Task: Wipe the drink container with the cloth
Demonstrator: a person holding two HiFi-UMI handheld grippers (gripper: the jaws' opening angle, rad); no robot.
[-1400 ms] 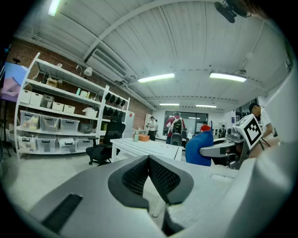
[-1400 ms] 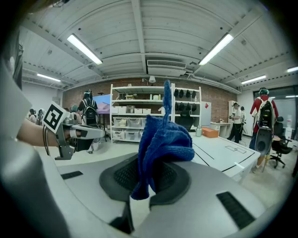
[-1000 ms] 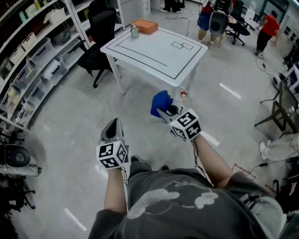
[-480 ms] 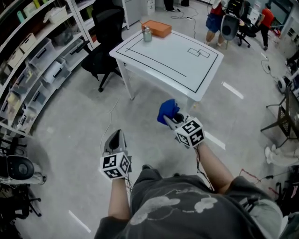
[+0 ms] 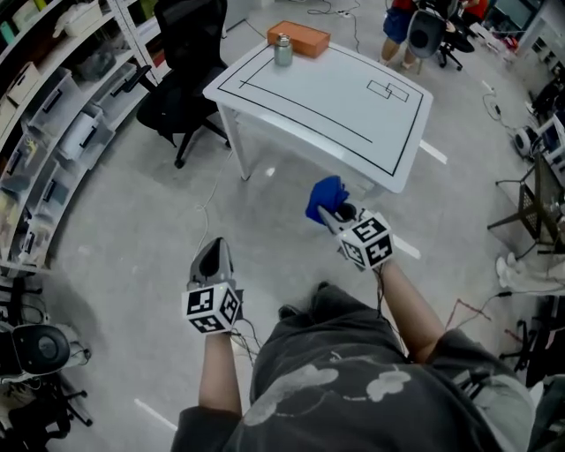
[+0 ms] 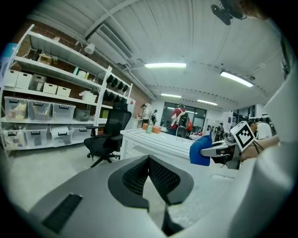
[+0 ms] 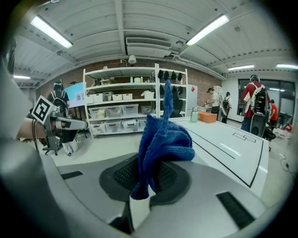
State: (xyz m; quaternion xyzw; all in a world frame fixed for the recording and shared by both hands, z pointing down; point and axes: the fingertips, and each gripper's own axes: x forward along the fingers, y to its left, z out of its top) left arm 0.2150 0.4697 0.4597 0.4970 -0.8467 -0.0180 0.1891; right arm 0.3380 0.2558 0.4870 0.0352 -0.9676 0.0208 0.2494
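A small metal drink container (image 5: 282,49) stands at the far left corner of the white table (image 5: 353,115), beside an orange box (image 5: 298,38). It shows too in the right gripper view, the container (image 7: 194,115) far off on the table (image 7: 233,148). My right gripper (image 5: 328,212) is shut on a blue cloth (image 5: 325,198), held over the floor just short of the table's near edge. The cloth (image 7: 160,139) bunches up between its jaws. My left gripper (image 5: 213,258) is shut and empty, lower left over the floor. From the left gripper view the cloth (image 6: 201,150) shows at right.
A black office chair (image 5: 181,75) stands left of the table. Shelves with storage bins (image 5: 62,132) line the left wall. People (image 5: 402,22) and more chairs are beyond the table. Cables run over the floor (image 5: 132,265).
The table has come nearer and shifted right in the head view as I walk toward it. Both grippers keep their hold and pose, the right one still carrying the cloth.
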